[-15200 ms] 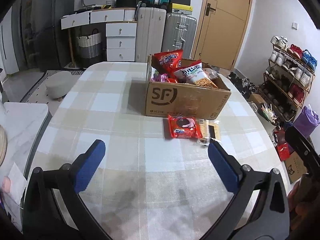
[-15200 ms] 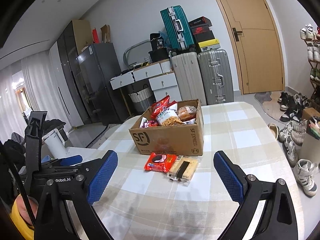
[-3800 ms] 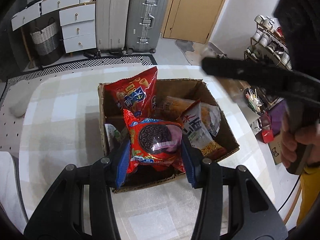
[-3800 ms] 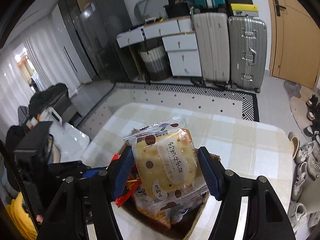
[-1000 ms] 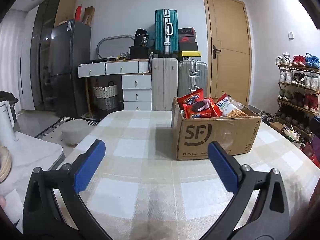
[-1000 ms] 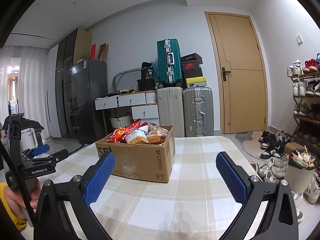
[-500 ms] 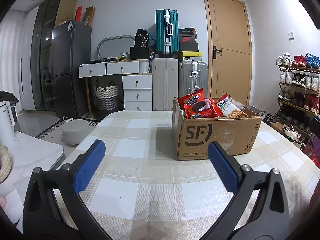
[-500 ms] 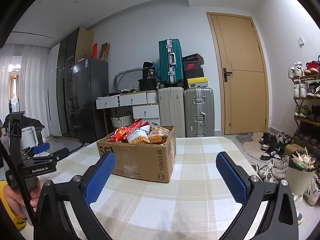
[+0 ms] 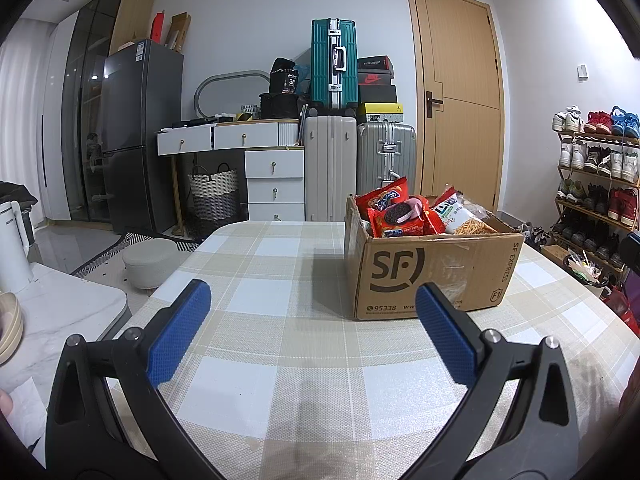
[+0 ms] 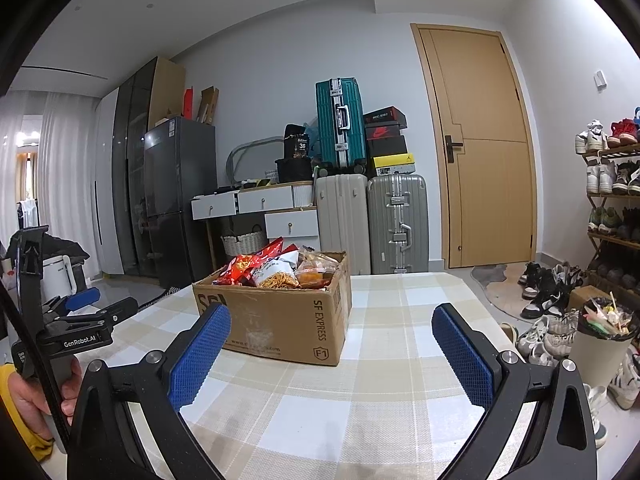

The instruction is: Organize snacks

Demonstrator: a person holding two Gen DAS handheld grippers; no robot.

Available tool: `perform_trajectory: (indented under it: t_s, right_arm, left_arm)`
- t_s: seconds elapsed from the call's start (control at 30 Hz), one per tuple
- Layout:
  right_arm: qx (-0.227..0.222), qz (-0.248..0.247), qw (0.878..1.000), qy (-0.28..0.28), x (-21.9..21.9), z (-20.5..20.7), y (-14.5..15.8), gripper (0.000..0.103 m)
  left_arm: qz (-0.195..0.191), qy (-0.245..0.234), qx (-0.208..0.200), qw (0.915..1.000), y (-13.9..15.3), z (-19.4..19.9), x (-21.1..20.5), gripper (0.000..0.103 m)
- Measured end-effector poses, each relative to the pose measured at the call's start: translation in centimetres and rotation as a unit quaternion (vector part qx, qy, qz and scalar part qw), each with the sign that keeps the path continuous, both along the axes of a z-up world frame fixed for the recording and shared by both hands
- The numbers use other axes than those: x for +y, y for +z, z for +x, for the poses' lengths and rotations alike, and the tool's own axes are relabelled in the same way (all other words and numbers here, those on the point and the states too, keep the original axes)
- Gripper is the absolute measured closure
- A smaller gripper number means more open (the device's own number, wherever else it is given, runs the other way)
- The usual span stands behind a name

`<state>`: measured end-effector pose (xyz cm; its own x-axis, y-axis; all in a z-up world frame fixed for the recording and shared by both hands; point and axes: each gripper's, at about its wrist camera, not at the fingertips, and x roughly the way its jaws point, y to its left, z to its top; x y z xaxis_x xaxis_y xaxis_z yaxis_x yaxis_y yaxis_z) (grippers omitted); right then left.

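A brown cardboard box [image 9: 436, 276] [image 10: 280, 320] marked SF stands on the checked table [image 9: 280, 344]. Snack packs fill it above the rim: a red cookie bag [image 9: 400, 220], a red chip bag [image 9: 382, 198] and a white bag of fried sticks [image 9: 460, 216] [image 10: 278, 272]. My left gripper [image 9: 310, 328] is open, low over the table, a short way in front of the box's left corner, nothing between its blue pads. My right gripper [image 10: 332, 350] is open too, empty, in front of the box's right corner. The left gripper [image 10: 86, 310] also shows at the right wrist view's left edge, held by a hand.
Past the table stand suitcases [image 9: 330, 168] [image 10: 396, 224], white drawers [image 9: 274, 176], a dark fridge [image 9: 138, 132] and a wooden door [image 9: 456, 100]. A shoe rack [image 9: 596, 184] and loose shoes [image 10: 548, 292] line the right. A white side surface [image 9: 60, 312] lies left.
Over the last second both grippers have stayed open and almost still, with the box a little nearer in view. Earlier the cookie bag and a biscuit pack were carried into the box.
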<state>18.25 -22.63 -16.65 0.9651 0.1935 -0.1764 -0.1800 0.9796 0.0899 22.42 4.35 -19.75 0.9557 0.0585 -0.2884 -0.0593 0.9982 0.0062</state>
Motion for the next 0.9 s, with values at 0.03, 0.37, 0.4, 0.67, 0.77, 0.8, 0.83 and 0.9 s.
perform_trajectory:
  t_s: [0.03, 0.37, 0.4, 0.67, 0.77, 0.8, 0.83, 0.9]
  right_arm:
    - [0.000, 0.000, 1.000, -0.001, 0.01, 0.01, -0.01, 0.001]
    - [0.000, 0.000, 1.000, 0.001, -0.05, 0.04, 0.00, 0.001]
    - [0.000, 0.000, 1.000, 0.000, -0.04, 0.04, 0.00, 0.001]
    - [0.000, 0.000, 1.000, 0.000, 0.00, 0.04, -0.04, 0.001]
    - [0.000, 0.000, 1.000, 0.000, -0.01, 0.00, -0.02, 0.001]
    - [0.000, 0.000, 1.000, 0.000, -0.02, 0.00, -0.02, 0.001]
    - [0.000, 0.000, 1.000, 0.001, 0.04, 0.03, -0.07, 0.001]
    - [0.000, 0.000, 1.000, -0.001, 0.01, -0.02, -0.03, 0.001]
  left_arm:
    - [0.000, 0.000, 0.000, 1.0000, -0.03, 0.02, -0.02, 0.001]
    - [0.000, 0.000, -0.001, 1.0000, -0.10, 0.03, -0.02, 0.001]
    - [0.000, 0.000, -0.001, 1.0000, -0.08, 0.04, 0.00, 0.001]
    - [0.000, 0.000, -0.001, 1.0000, 0.30, -0.04, -0.05, 0.001]
    - [0.000, 0.000, -0.001, 1.0000, 0.29, -0.02, -0.09, 0.001]
    - [0.000, 0.000, -0.001, 1.0000, 0.31, -0.03, -0.09, 0.001]
    - [0.000, 0.000, -0.001, 1.0000, 0.30, 0.00, -0.09, 0.001]
    - [0.000, 0.000, -0.001, 1.0000, 0.30, -0.03, -0.06, 0.001]
